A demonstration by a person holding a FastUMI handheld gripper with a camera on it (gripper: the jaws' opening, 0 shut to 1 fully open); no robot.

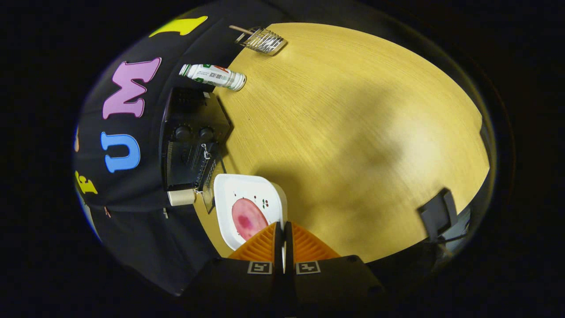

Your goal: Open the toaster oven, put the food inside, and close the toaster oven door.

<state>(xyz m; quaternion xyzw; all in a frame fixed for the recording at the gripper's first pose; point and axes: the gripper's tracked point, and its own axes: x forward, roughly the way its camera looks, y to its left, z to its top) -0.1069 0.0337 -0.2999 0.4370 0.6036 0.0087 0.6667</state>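
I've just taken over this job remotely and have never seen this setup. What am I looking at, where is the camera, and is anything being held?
There is no robot arm. A person carries a handheld gripper, and the camera rides on it, looking forward along its two fingers, so the round picture is warped and tilted. The jaws stand nearly together, pinching the rim of a white plate that carries a pink slice of food. Just beyond the plate is the black toaster oven; its door looks open toward the plate. Farther off on the wooden table lie a white bottle on its side and a wire rack. I can't identify the dark object at the table's edge.
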